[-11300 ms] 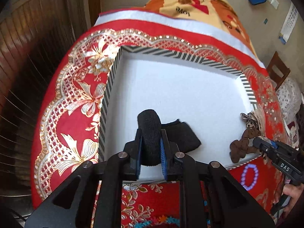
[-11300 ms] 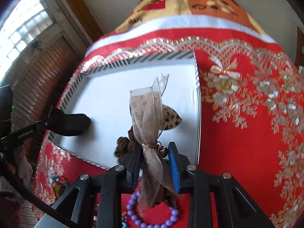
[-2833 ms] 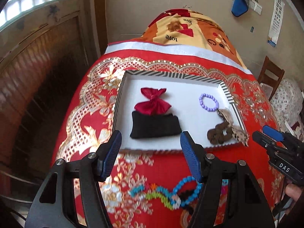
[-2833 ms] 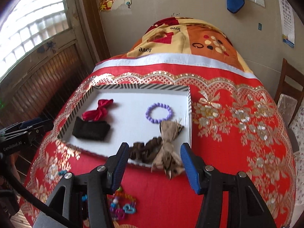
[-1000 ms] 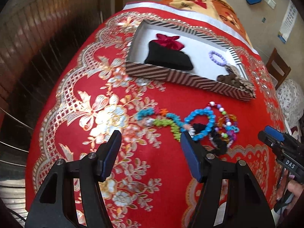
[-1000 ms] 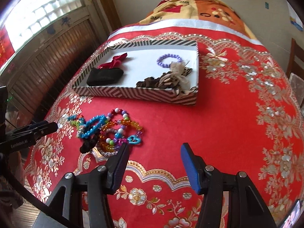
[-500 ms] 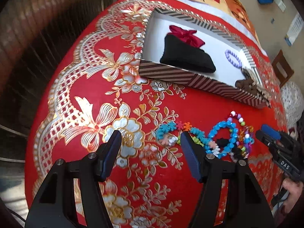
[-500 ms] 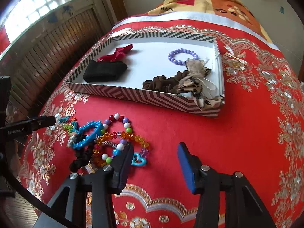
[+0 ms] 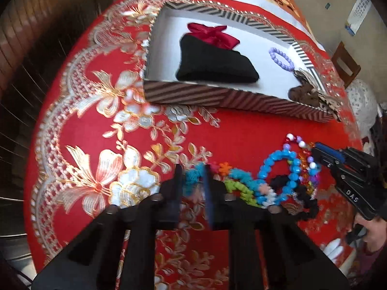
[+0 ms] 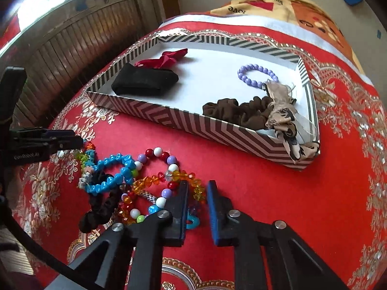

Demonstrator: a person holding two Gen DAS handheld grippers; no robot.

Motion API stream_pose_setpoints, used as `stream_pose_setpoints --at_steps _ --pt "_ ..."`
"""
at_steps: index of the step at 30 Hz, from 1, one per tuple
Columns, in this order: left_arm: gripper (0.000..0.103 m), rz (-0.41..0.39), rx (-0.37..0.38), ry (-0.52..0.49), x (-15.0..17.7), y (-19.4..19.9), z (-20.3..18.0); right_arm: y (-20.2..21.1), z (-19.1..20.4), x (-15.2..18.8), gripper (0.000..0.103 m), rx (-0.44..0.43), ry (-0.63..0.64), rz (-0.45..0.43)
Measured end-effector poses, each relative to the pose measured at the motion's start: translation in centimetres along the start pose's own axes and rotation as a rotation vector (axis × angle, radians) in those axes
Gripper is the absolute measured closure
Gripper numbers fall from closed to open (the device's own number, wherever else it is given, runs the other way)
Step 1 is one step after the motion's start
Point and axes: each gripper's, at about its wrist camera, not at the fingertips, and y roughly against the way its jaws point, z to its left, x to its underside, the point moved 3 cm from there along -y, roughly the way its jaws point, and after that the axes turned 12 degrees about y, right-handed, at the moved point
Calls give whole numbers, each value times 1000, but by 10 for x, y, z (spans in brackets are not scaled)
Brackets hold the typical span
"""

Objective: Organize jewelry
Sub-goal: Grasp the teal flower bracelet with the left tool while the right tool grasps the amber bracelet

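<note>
Bead pile on red cloth: blue bracelet, amber one, multicolour flower strand, black scrunchie, tangled together.

Left gripper: jaws narrowed around teal end of the flower strand, contact unclear through blur. Right gripper: jaws narrowed, amber beads between the tips, small gap visible.

Both were wide open above the pile 0.5 s ago.

Beyond: striped tray holding black pouch, red bow, purple bracelet, brown scrunchie.
</note>
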Motion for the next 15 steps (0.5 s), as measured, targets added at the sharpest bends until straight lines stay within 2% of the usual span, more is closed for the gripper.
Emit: stream_pose_setpoints --at_steps 2,10,15 --pt "91 -5 -11 -21 2 1 -3 5 1 -1 93 8 3 -12" --pt "91 -42 28 21 2 27 2 45 -3 -15 96 21 -19 -118" --pt "91 -71 35 31 3 41 1 53 -1 -16 96 10 -6 -123"
